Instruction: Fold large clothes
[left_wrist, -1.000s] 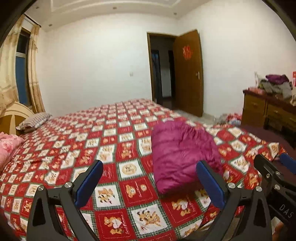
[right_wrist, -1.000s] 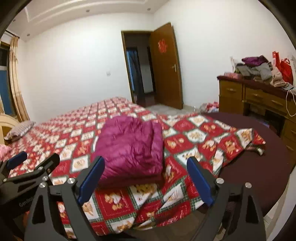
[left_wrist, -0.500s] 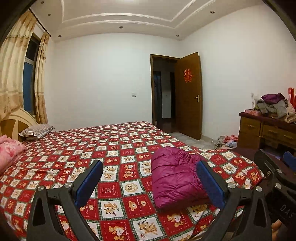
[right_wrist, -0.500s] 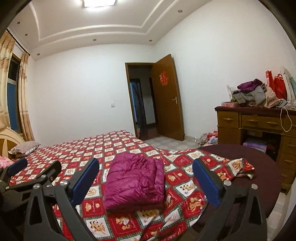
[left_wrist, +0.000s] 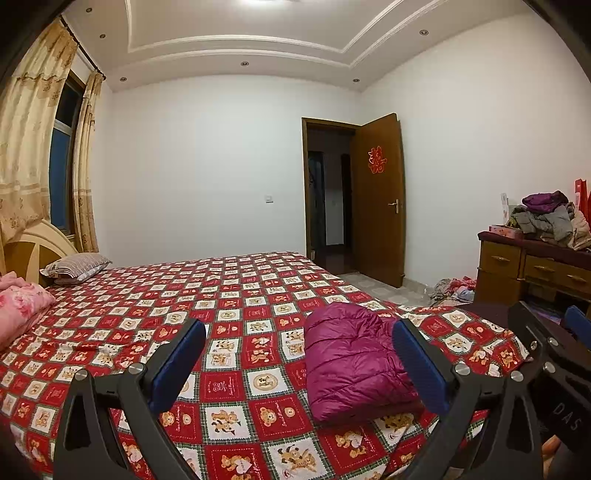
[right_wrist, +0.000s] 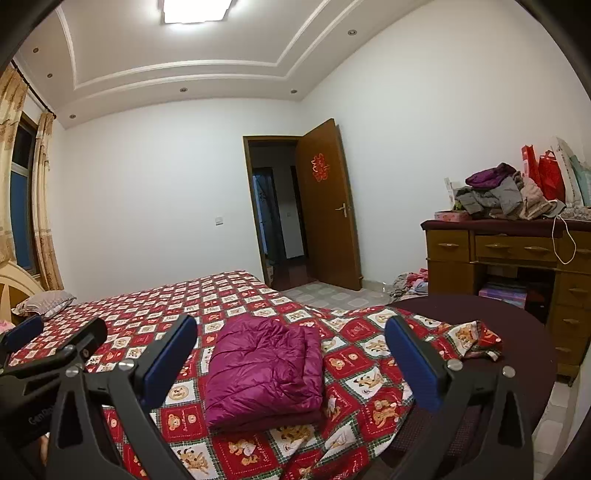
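Both grippers had lifted away, jaws spread and empty: left gripper (left_wrist: 299, 354), right gripper (right_wrist: 291, 350). The folded magenta puffer jacket (right_wrist: 264, 369) lay lower centre on the bed (right_wrist: 177, 306), apparently finished.

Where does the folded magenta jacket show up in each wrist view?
Left wrist: folded magenta jacket lies right of centre on the bedspread, behind the right fingertip.
Right wrist: jacket lies at centre, between the fingertips.
Shared landmark: open wooden door bearing a red emblem.
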